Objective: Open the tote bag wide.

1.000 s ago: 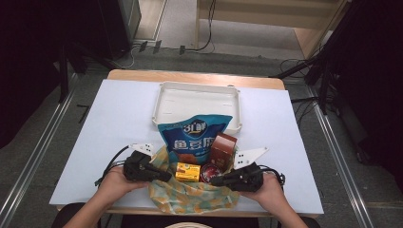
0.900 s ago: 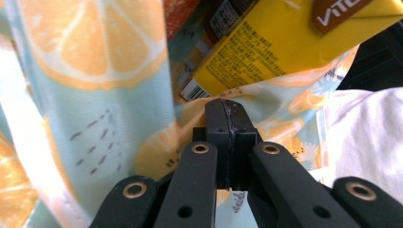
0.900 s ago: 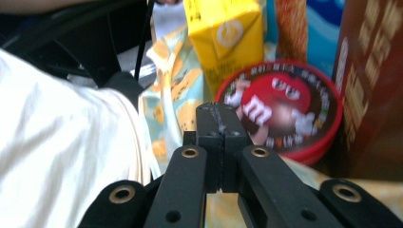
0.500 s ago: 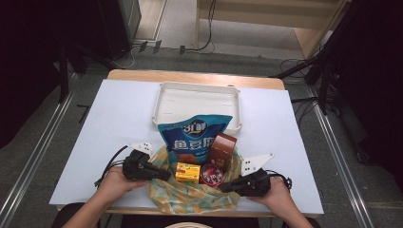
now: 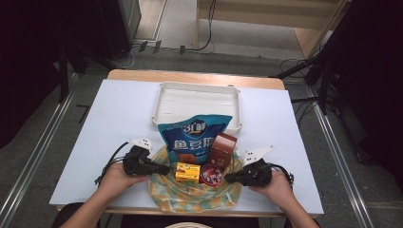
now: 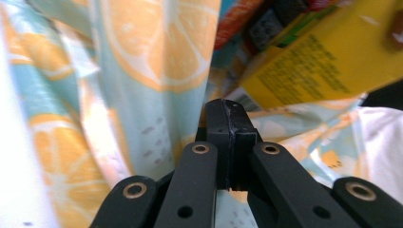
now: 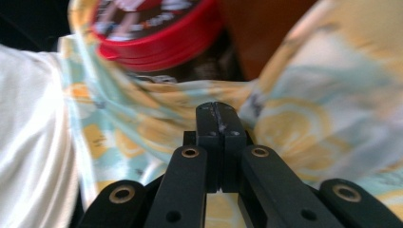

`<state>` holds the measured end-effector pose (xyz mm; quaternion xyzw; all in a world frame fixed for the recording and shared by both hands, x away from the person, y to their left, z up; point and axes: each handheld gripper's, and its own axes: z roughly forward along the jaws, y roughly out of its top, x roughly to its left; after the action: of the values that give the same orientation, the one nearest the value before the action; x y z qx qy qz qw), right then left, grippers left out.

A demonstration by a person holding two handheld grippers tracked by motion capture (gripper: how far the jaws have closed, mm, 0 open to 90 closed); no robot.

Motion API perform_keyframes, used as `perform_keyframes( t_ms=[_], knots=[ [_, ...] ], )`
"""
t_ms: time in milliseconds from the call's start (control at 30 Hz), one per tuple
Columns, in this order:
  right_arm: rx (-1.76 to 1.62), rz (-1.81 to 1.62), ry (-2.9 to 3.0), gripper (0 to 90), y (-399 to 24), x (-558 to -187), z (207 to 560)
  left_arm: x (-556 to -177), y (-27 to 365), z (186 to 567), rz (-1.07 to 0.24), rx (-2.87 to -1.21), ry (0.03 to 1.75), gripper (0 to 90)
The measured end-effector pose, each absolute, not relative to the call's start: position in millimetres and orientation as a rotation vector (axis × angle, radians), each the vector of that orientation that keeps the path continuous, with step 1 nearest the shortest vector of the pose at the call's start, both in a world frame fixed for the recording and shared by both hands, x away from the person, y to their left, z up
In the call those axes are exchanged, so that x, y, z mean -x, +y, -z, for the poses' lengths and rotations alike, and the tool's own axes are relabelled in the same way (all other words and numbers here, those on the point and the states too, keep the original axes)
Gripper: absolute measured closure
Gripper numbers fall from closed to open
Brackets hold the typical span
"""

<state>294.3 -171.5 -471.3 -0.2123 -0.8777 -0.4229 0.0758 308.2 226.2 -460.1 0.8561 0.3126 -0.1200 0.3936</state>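
Pale blue-green cloth bag (image 5: 190,199) printed with orange slices; blue snack pouch (image 5: 192,137) with white lettering; brown carton (image 5: 223,148); yellow box (image 5: 187,172); red-rimmed round tin (image 5: 211,174); white tray (image 5: 196,102); black grippers.

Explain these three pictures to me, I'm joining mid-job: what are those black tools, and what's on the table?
No robot arm here: a person holds a black two-jaw hand tool in each hand. The wide picture looks down from above. The other two come from cameras riding on each tool, looking along its jaws.

On the white table sits an empty white tray. In front of it lies a citrus-print cloth bag with a blue snack bag, a brown box, a yellow box and a red round tin.

The left gripper and right gripper are both shut, at opposite edges of the cloth. I cannot tell whether they pinch it.
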Motion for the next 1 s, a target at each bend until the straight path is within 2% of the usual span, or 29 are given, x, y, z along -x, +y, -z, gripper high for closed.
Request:
perform_keyframes(
  t_ms=[167,333,433,733,833,1000],
  knots=[
    [0.665,1.287,-2.643,90.0,-173,-305,472,-315,223,460,0.266,-2.153,0.796,90.0],
    [0.664,1.283,-2.643,90.0,-171,-312,475,-318,222,461,0.274,-2.157,0.807,90.0],
    [0.677,1.275,-2.641,90.0,-172,-314,476,-321,218,459,0.254,-2.214,0.788,90.0],
    [0.628,1.247,-2.650,90.0,-167,-318,486,-326,214,467,0.268,-2.209,0.776,90.0],
    [0.647,1.263,-2.679,90.0,-170,-318,485,-323,213,468,0.181,-2.253,0.721,90.0],
    [0.667,1.214,-2.660,90.0,-175,-311,479,-322,219,461,0.265,-2.219,0.776,90.0]
  ],
)
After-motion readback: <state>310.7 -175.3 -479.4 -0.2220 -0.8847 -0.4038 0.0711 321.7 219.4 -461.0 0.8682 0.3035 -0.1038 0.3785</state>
